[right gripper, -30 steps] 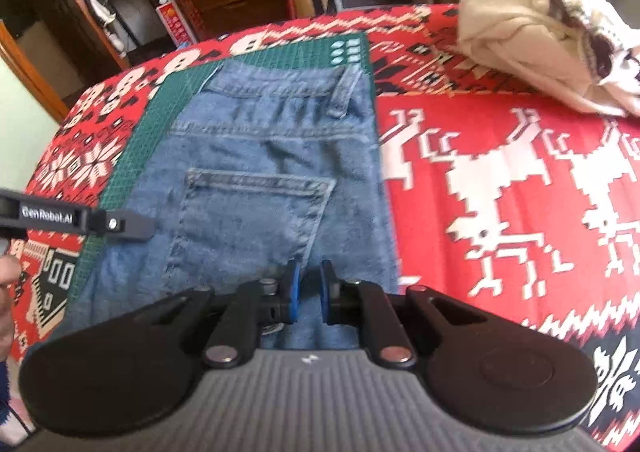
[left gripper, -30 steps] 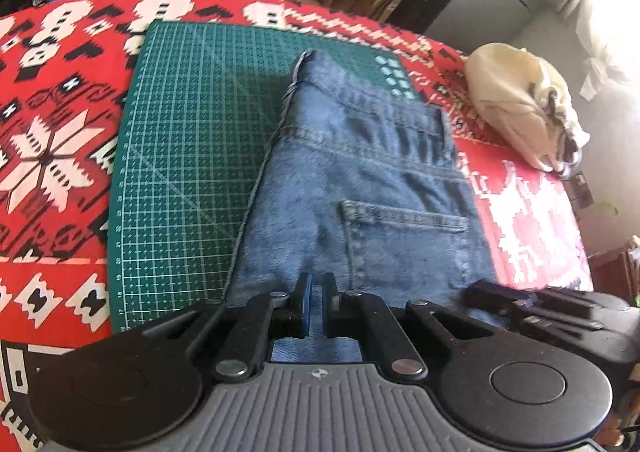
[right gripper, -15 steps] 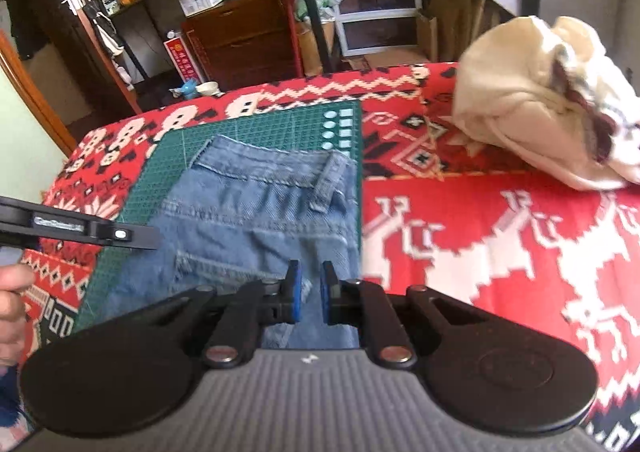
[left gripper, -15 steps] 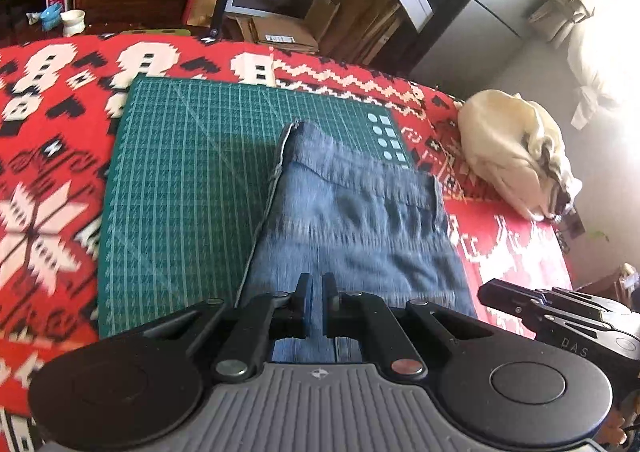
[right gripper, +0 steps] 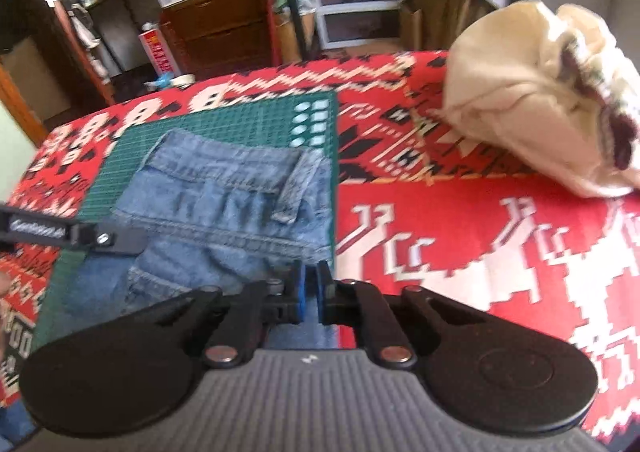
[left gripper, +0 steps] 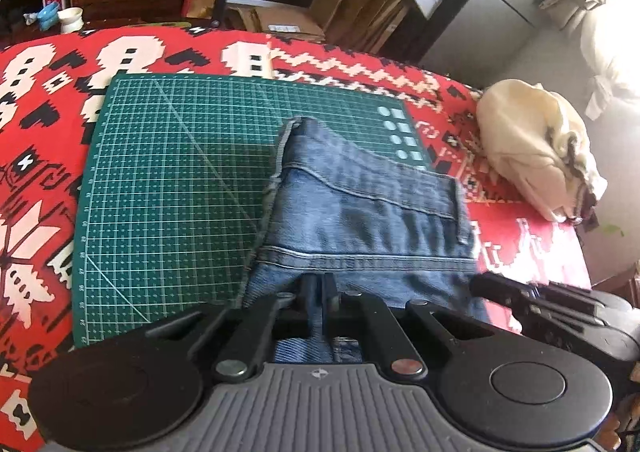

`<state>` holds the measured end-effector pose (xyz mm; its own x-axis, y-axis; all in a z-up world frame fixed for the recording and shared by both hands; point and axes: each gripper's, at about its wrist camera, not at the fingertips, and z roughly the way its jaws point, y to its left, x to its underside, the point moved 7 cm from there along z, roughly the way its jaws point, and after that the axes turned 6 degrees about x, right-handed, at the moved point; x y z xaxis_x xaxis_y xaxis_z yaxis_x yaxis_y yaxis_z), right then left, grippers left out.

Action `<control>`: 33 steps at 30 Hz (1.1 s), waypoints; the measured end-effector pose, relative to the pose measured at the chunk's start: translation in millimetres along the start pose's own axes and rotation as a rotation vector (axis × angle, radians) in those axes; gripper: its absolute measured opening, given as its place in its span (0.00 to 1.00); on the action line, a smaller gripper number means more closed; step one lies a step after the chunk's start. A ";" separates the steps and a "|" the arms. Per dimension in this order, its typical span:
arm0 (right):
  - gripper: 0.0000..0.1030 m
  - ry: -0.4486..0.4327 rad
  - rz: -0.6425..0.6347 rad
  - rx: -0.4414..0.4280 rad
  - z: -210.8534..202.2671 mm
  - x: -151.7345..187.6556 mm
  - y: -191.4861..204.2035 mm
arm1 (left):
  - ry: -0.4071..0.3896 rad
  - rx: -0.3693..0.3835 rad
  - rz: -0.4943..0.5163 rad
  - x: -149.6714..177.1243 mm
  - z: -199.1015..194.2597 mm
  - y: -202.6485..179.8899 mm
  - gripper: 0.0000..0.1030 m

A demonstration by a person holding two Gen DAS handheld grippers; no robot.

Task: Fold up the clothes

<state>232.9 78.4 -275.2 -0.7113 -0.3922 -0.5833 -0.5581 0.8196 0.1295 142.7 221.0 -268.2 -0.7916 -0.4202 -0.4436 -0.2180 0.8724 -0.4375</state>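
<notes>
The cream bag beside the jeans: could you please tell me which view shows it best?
The right wrist view: the cream bag is large, its dark open mouth facing the camera, though slightly blurred. The left wrist view shows it smaller, at the frame's edge, partly washed out.

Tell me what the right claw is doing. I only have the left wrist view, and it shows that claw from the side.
Observer: In the right wrist view, the right claw looks pinched shut on the jeans, close to their right edge.
Operator: Is a back pocket showing anywhere? I can't find one.
Observer: Yes. A pocket corner shows low on the denim, to the left of that claw's fingers.
Operator: Do the jeans spill off the mat on that side?
Observer: Not as far as I can see. Their right edge runs just inside the right edge of the green mat, beside the red cloth.
</notes>
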 end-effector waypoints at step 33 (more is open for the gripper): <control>0.07 0.010 -0.067 -0.093 -14.5 -1.0 14.0 | 0.008 0.154 0.042 4.8 19.0 -54.8 0.03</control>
<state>219.5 84.2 -261.2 -0.6752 -0.4495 -0.5848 -0.6414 0.7494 0.1645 161.6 166.4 -261.3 -0.8030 -0.3815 -0.4578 -0.0948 0.8402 -0.5339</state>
